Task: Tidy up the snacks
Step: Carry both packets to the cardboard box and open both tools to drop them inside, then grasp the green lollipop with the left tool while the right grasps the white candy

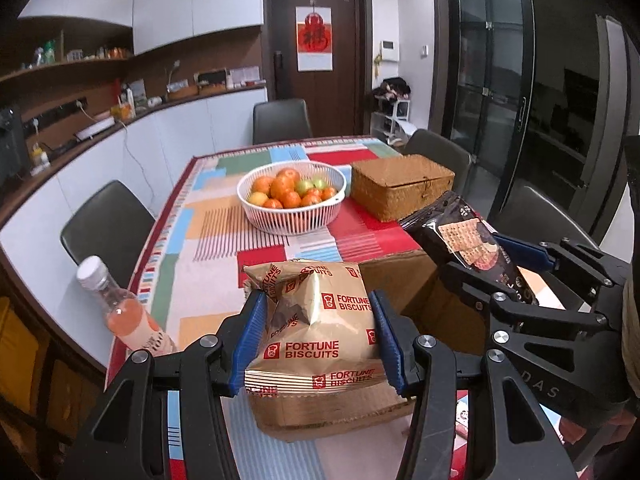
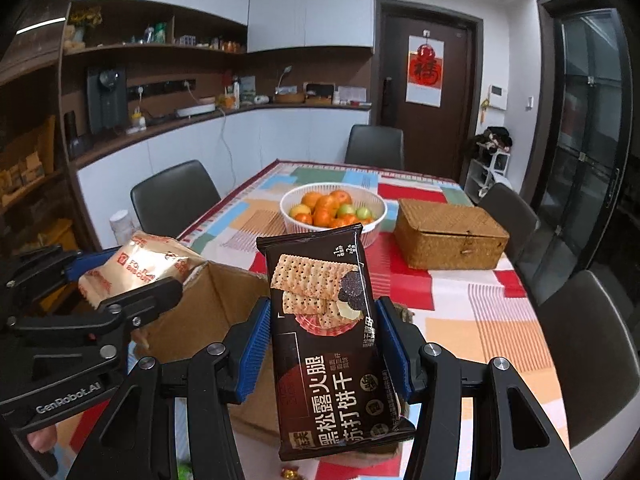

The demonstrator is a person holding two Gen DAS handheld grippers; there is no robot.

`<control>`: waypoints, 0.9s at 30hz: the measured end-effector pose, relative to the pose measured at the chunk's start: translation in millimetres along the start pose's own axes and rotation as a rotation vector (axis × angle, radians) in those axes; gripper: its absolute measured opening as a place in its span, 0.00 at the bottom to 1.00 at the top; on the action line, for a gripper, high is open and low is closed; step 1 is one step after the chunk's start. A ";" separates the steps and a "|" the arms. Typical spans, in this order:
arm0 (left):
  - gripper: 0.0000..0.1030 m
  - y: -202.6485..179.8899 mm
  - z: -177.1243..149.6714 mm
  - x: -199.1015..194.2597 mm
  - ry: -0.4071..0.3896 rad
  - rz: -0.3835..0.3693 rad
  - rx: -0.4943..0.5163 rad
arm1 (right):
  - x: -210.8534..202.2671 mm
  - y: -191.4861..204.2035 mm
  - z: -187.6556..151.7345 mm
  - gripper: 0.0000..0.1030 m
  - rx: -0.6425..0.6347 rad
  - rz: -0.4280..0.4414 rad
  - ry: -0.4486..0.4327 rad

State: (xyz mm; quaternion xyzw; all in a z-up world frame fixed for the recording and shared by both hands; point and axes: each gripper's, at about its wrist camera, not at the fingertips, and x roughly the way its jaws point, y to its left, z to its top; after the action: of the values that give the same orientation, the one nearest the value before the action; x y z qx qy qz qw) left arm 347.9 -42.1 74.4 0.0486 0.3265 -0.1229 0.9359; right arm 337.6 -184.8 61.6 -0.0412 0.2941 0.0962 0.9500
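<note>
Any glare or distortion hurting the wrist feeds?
Left wrist: strong fisheye bowing, black corners, glare on the tan biscuit pack in the left tongs. Right wrist: same bowing; dark cracker pack in the right tongs reads sharp, small sheen.

This is a home dining room joined to a kitchen. A desk [image 2: 460, 300] under a patchwork cloth carries a fruit basket [image 2: 333, 210], with dark chairs [image 2: 175, 196] around it. White cabinets and a cluttered counter [image 2: 240, 110] line the wall, and a red calendar [image 2: 424, 70] hangs on the door.
</note>
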 end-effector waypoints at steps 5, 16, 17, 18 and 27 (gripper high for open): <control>0.60 4.7 2.2 15.0 0.027 0.016 -0.012 | 20.6 -3.5 1.8 0.51 0.018 0.016 0.047; 0.69 9.3 -20.5 -21.9 -0.009 0.036 0.006 | -2.3 3.5 -7.3 0.62 0.007 0.020 0.007; 0.69 9.3 -22.4 -25.5 -0.012 0.035 0.009 | -6.7 5.1 -9.3 0.62 0.004 0.023 0.003; 0.69 8.6 -26.7 -31.9 -0.016 0.036 0.015 | -12.0 6.9 -11.9 0.62 -0.001 0.026 0.000; 0.72 -1.7 -55.1 -69.0 -0.034 0.019 0.045 | -41.8 24.1 -41.6 0.62 -0.036 0.066 0.023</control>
State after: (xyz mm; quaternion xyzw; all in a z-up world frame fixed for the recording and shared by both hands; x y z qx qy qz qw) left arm 262.2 -20.6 74.4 0.0705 0.3075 -0.1219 0.9411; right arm 275.9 -173.4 50.5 -0.0497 0.3043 0.1322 0.9421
